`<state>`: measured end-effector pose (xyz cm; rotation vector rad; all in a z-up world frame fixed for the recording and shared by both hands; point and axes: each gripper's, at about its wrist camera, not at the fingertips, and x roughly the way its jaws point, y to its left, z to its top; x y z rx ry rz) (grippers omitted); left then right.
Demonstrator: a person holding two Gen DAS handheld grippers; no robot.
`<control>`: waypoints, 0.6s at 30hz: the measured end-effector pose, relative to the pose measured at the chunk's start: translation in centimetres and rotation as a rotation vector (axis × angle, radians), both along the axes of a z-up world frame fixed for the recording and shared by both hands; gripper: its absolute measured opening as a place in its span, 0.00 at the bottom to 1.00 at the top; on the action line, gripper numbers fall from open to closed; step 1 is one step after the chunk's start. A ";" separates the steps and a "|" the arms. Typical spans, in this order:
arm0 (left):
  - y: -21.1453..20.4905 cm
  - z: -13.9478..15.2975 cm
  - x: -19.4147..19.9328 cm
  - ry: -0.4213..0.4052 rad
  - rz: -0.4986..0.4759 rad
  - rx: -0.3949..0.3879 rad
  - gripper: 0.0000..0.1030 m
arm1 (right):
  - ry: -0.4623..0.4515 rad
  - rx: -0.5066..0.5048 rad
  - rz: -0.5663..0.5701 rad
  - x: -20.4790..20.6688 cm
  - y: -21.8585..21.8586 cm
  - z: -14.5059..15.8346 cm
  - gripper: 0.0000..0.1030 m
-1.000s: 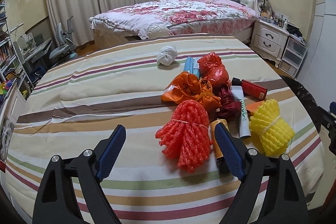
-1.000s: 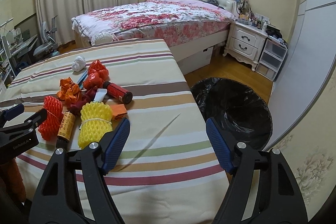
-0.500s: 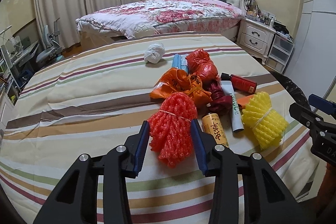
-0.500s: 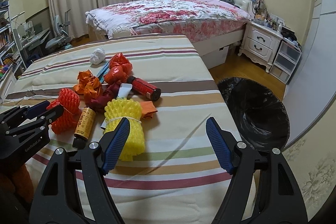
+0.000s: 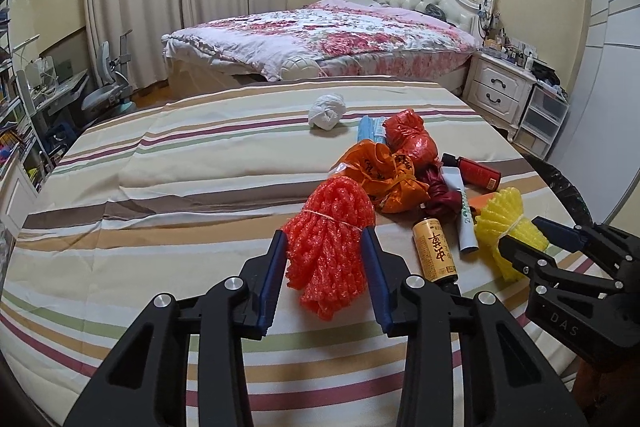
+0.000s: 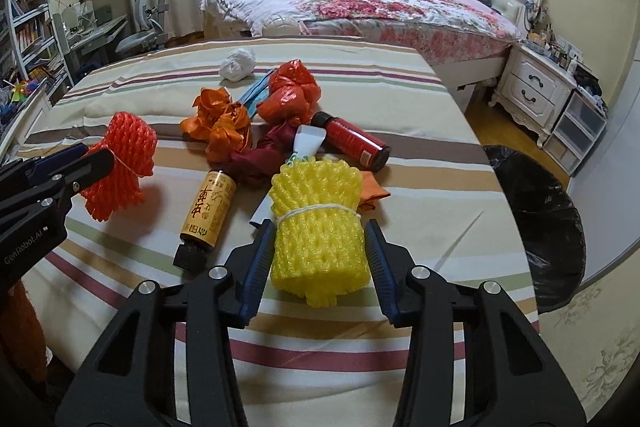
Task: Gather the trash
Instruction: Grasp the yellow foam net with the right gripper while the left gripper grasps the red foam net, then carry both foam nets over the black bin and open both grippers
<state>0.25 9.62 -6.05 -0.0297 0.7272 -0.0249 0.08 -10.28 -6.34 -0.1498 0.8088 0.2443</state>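
From the left wrist, the left gripper [image 5: 325,263] is closing, its blue fingers [image 5: 273,283] pressed against both flanks of the red foam net bundle [image 5: 330,239] lying on the striped tabletop [image 5: 160,195], with a brown bottle [image 5: 435,253] just beside it on the right. From the right wrist, the right gripper [image 6: 319,255] is also narrowing, its fingers [image 6: 256,265] touching the sides of the yellow foam net bundle [image 6: 318,227] resting near the tabletop's front edge, while the black-lined trash bin [image 6: 538,223] stands on the floor to the right.
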 end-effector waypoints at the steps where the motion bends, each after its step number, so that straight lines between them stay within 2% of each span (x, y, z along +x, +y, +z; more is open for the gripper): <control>1: 0.0 0.1 0.0 -0.003 -0.001 -0.002 0.37 | -0.006 -0.003 0.000 -0.2 -0.1 -0.1 0.41; 10: -2.1 1.6 -0.4 -0.050 -0.044 -0.028 0.36 | -0.055 0.013 -0.042 -0.8 -2.2 1.8 0.39; 18: -6.2 2.9 1.2 -0.085 -0.118 -0.024 0.37 | -0.105 0.033 -0.167 -0.2 -7.6 3.4 0.39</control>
